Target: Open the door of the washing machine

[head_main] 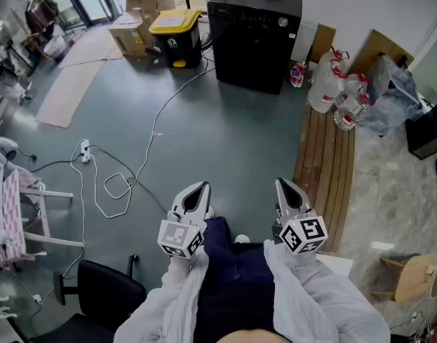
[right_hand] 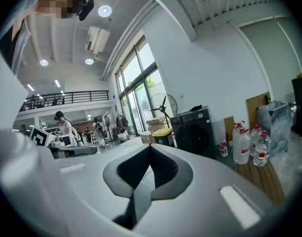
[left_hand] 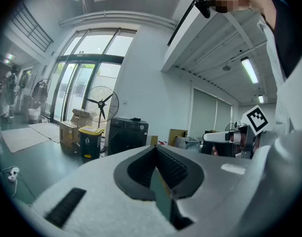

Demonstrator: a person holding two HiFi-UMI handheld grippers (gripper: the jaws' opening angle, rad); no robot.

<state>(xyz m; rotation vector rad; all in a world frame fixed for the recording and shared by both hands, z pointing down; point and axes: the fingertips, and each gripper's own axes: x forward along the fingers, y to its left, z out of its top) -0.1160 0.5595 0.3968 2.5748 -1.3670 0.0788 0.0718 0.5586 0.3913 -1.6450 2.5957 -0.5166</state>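
Observation:
The black washing machine [head_main: 255, 33] stands against the far wall, its door closed, with a dark object on its top. It also shows far off in the left gripper view [left_hand: 127, 133] and the right gripper view [right_hand: 194, 130]. My left gripper [head_main: 201, 189] and right gripper [head_main: 284, 185] are held side by side close to my body, well short of the machine, both pointing towards it. Both are shut, tips together, with nothing between the jaws. In each gripper view the jaws meet at the tip: left gripper [left_hand: 155, 147], right gripper [right_hand: 151, 147].
A yellow-lidded bin [head_main: 176, 36] and cardboard boxes [head_main: 133, 31] stand left of the machine. White cables [head_main: 115, 184] and a power strip lie on the grey floor. Water bottles [head_main: 340, 91] sit on wooden planks [head_main: 325, 170] at right. A black chair [head_main: 97, 288] is at lower left.

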